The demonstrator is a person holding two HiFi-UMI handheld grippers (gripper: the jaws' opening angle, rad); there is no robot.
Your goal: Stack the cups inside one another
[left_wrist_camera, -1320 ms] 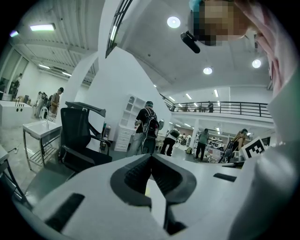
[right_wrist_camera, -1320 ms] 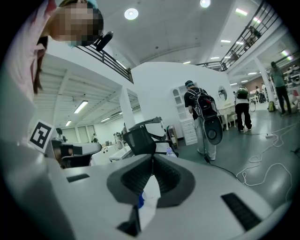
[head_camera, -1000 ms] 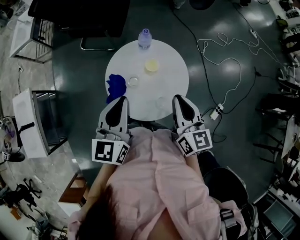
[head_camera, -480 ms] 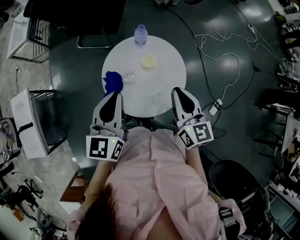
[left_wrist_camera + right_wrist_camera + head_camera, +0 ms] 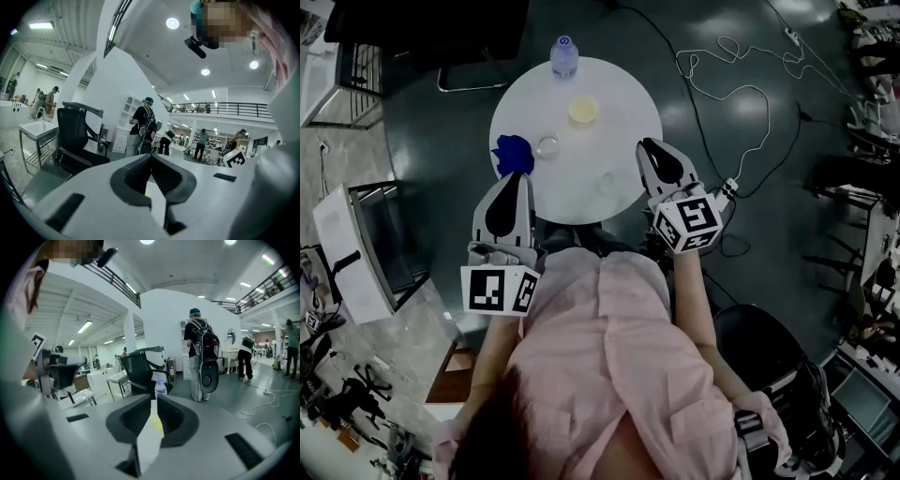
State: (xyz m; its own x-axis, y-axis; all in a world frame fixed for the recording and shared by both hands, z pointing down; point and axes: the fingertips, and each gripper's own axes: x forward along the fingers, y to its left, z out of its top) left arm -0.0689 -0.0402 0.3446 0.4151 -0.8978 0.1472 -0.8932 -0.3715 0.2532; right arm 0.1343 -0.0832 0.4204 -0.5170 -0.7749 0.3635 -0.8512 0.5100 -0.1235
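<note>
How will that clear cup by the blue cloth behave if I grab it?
The cup looks thin and see-through, so it is probably light and may flex under a hard squeeze. It seems to stand upright on the smooth table, so a sideways push would likely slide or tip it.

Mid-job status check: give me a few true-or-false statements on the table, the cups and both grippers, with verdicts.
1. A bottle stands at the far edge of the round table. True.
2. The right gripper is shut on a cup. False: its jaws are together with nothing between them.
3. The yellow cup sits inside a clear cup. False: it stands alone, apart from it.
4. A blue object lies at the table's left edge. True.
5. The left gripper is shut and empty. True.
</note>
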